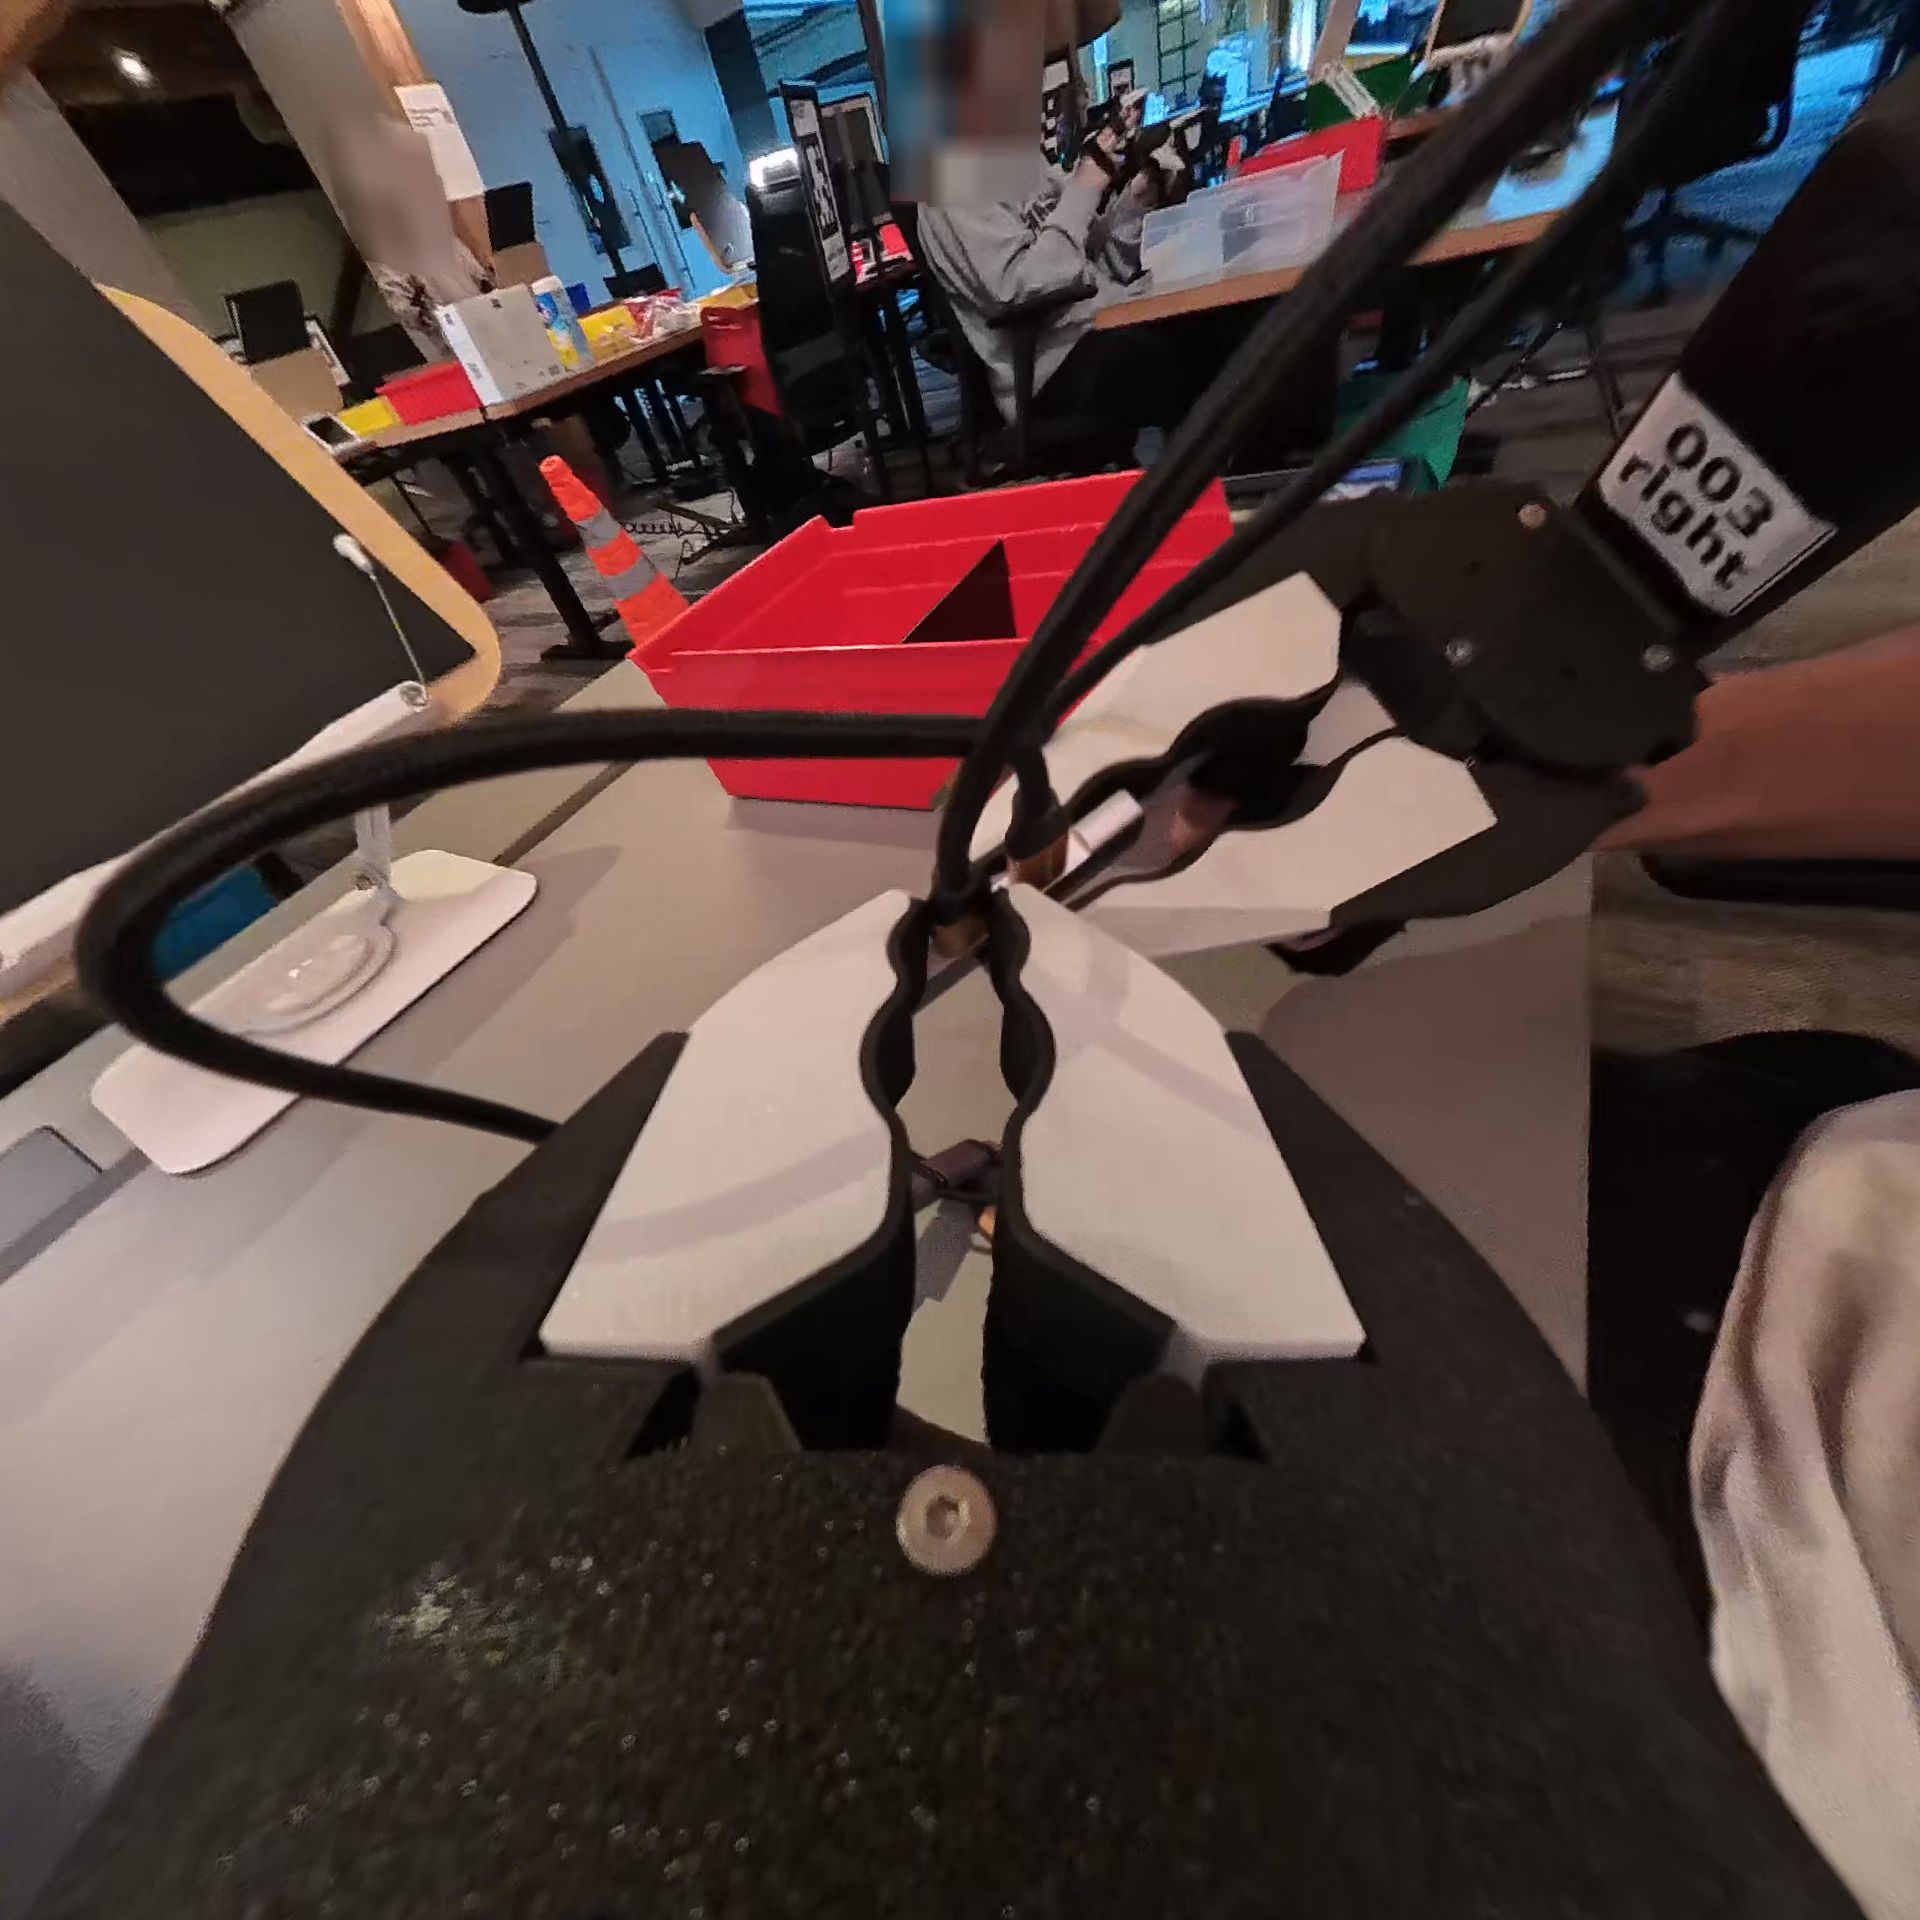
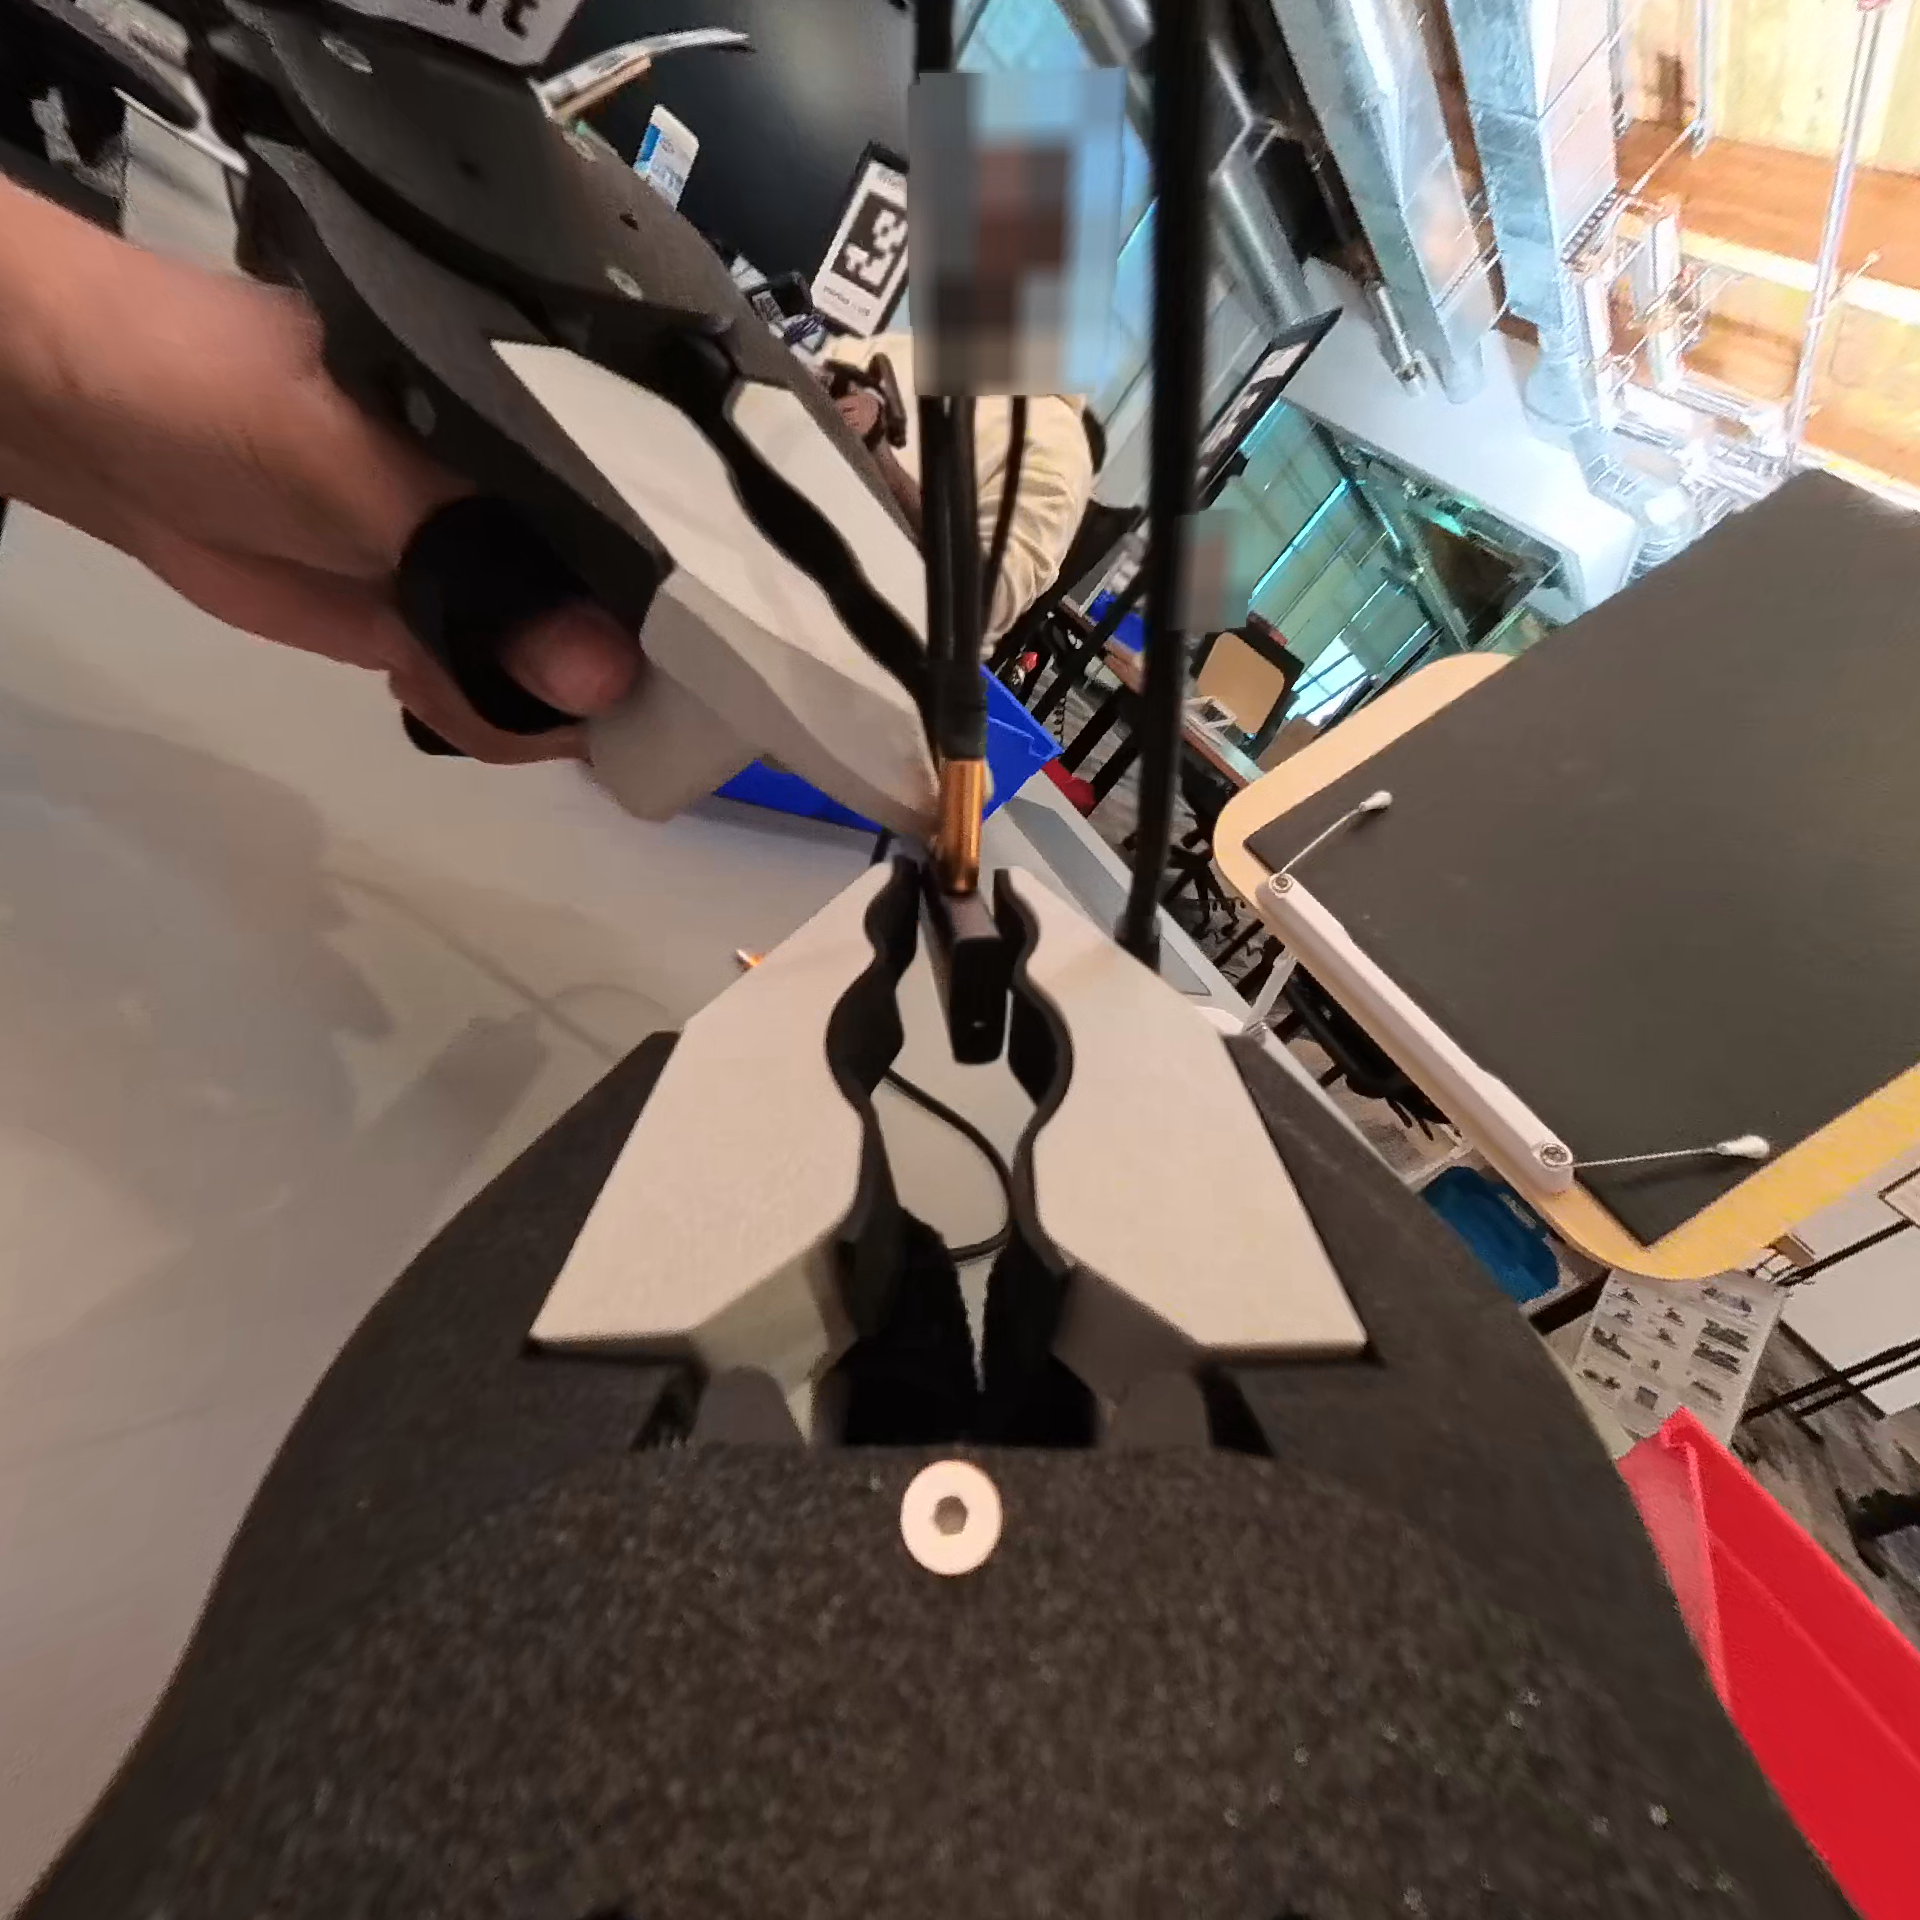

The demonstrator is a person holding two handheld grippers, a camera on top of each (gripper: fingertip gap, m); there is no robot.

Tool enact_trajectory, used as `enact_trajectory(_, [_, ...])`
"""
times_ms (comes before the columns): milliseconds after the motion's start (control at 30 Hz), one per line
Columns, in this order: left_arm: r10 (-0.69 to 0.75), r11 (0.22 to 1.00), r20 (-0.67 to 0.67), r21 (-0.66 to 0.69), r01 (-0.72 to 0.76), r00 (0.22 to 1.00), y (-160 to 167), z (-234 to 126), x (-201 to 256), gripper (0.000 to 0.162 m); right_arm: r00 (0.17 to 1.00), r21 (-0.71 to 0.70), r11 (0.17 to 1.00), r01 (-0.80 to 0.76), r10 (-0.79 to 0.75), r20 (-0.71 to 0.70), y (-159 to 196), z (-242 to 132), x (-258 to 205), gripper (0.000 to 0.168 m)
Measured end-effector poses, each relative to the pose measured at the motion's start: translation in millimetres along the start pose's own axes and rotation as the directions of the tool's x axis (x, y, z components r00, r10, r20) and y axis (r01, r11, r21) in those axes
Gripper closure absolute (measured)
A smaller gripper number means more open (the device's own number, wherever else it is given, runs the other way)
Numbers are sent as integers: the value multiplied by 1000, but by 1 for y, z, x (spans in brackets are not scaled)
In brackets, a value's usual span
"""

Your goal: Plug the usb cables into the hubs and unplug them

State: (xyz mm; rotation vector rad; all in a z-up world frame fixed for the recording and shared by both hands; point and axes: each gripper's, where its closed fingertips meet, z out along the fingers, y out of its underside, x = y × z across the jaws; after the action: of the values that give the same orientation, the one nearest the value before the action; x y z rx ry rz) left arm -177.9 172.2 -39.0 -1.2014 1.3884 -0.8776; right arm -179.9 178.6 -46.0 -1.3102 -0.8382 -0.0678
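1. Fingers of the left gripper (image 1: 958,914) stood nearly closed, their tips pinched on a black cable (image 1: 312,790) at its gold collar (image 1: 956,935).
2. Fingers of the right gripper (image 2: 961,914) were likewise almost closed, clamping a black plug (image 2: 977,987) just below that collar (image 2: 958,831).
3. Two grippers met tip to tip above a grey table (image 1: 675,935); in the left wrist view the right gripper (image 1: 1049,873) reached in from the right, held by a hand (image 1: 1766,748).
4. One cable looped left from the joint, while two more black strands (image 1: 1299,343) rose toward the upper right.
5. One red bin (image 1: 914,644) sat on the table just behind the grippers.
6. One black board (image 2: 1621,831) with a yellow rim stood at the table's edge, on a white stand (image 1: 395,904).
7. One orange cone (image 1: 613,561) stood on the floor beyond, near other tables where a seated person (image 1: 1018,270) worked.
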Motion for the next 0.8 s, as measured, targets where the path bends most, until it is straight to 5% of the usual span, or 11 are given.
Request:
enact_trajectory(400, [-5, 999, -33, 42, 6, 999, 4, -2, 4, 151, 996, -52, 996, 70, -67, 56, 8, 3, -8, 161])
enact_trajectory(800, [219, 976, 27, -22, -219, 975, 12, -2, 5, 152, 995, -98, 992, 83, -76, 70, 18, 6, -12, 160])
